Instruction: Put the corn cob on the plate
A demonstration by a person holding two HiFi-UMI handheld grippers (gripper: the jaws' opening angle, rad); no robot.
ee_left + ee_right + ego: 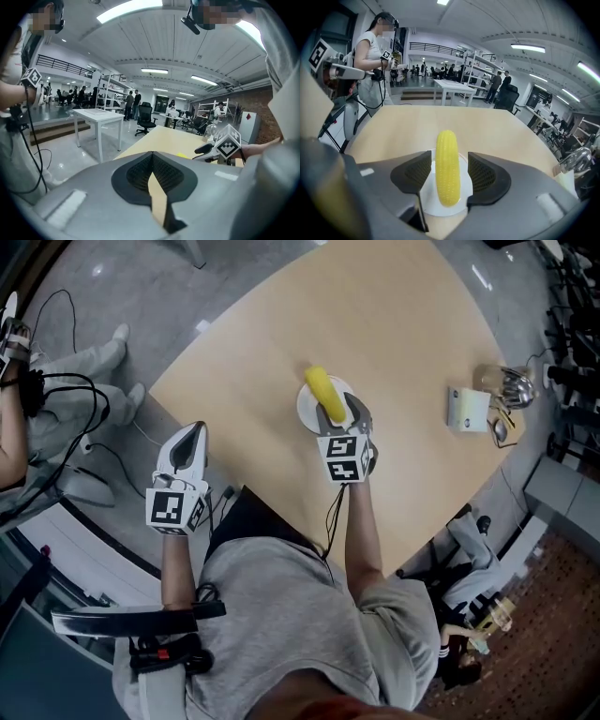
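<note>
A yellow corn cob lies on a small white plate near the table's front edge, its far end sticking out past the rim. My right gripper hovers just above its near end, open. In the right gripper view the corn cob shows between the two black pads with a gap on each side, the plate under it. My left gripper hangs off the table's left edge over the floor, shut with nothing in it; the left gripper view shows its pads pressed together.
The tan table also carries a white box and a glass item with metal parts at the right. A person sits on the floor at the left among cables. Chairs stand at the right.
</note>
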